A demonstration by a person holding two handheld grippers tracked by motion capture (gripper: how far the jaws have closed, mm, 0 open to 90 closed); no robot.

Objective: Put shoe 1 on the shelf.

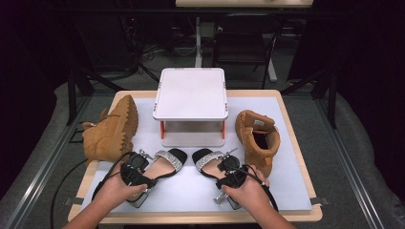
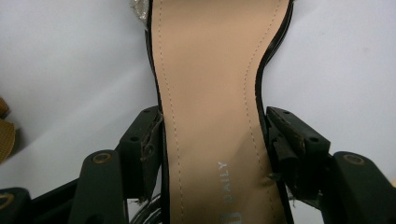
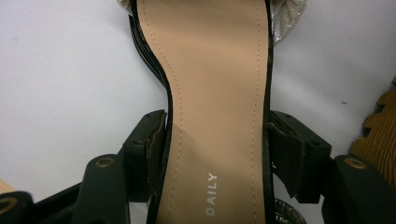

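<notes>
Now, going from the left of the high view, a tan boot lies on its side at the left edge of the white table mat, its lugged sole turned up. Just right of it, in the lower left of the frame, the left gripper straddles the left sandal. That sandal's long axis runs diagonally, toe toward the upper right and block heel toward the person. It has a black edge, a beige insole and a sparkly silver strap across the toe.

In the left gripper view the jaws stand wide, one on each side of the sandal's waist; the pads sit right against the black rim, and I cannot tell whether they press on it.

At centre, behind both sandals, a small white two-tier rack stands with orange posts; its top and lower shelf hold nothing.

Lower right of centre, the right gripper straddles the right sandal, which mirrors the first: toe toward the upper left, heel toward the person. In the right gripper view its jaws also stand wide, close beside the insole printed "DAILY".

Far right, a second tan boot stands upright with its opening showing.
</notes>
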